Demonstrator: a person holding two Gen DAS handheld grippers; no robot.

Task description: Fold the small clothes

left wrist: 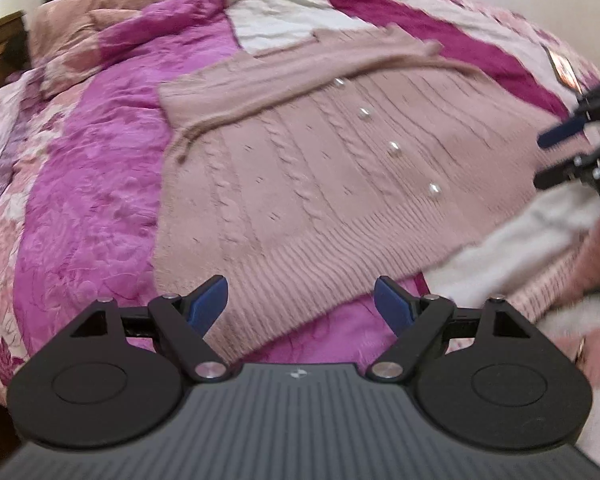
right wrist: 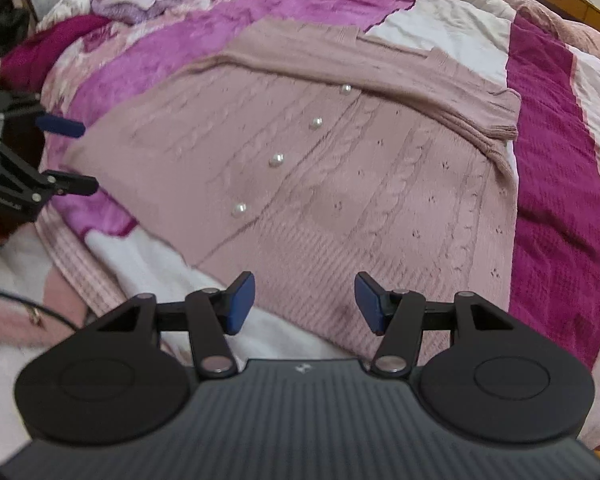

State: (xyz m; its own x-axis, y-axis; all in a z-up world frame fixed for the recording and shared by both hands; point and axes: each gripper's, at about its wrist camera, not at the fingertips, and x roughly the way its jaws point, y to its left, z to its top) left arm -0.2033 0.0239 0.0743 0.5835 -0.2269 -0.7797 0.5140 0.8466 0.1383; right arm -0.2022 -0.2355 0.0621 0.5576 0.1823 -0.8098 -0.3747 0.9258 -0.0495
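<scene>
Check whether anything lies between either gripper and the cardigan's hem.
Nothing visible does. The left gripper and right gripper are both open and empty over the hem of the cardigan, which lies flat on the quilt.

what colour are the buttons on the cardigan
Pearly white, four round buttons down the dusty-pink cardigan; clearest in the right wrist view.
</scene>
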